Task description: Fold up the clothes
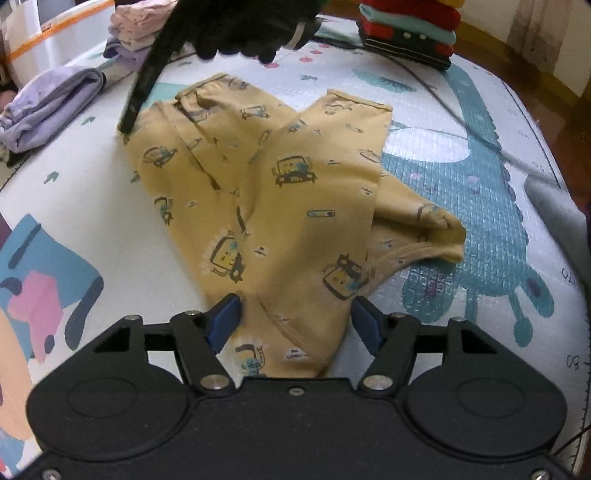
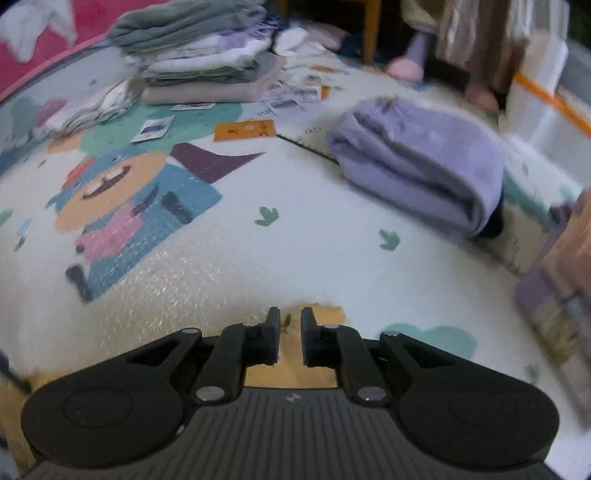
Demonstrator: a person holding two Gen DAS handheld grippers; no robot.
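Two views. Left wrist: your left gripper [image 1: 295, 317] stands spread, its blue pads flanking the near end of the yellow printed garment [image 1: 280, 192] lying on the play mat [image 1: 461, 177]. Right wrist: your right gripper [image 2: 290, 332] pinches a yellow edge of it, jaws nearly together.

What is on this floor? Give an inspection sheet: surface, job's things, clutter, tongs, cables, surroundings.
Surface: cartoon play mat, on the floor.
Job's things: yellow printed garment, rumpled, partly folded over itself.
Clutter: folded purple garment; grey-white stack; red-teal stack; paper tags scattered on the mat.
Tongs: left tongs open, straddling the garment's near end; right tongs nearly closed over yellow cloth, grip unclear.
Cables: thin dark line across the mat, possibly a cable.
Surroundings: white bin with orange stripe; wooden leg.
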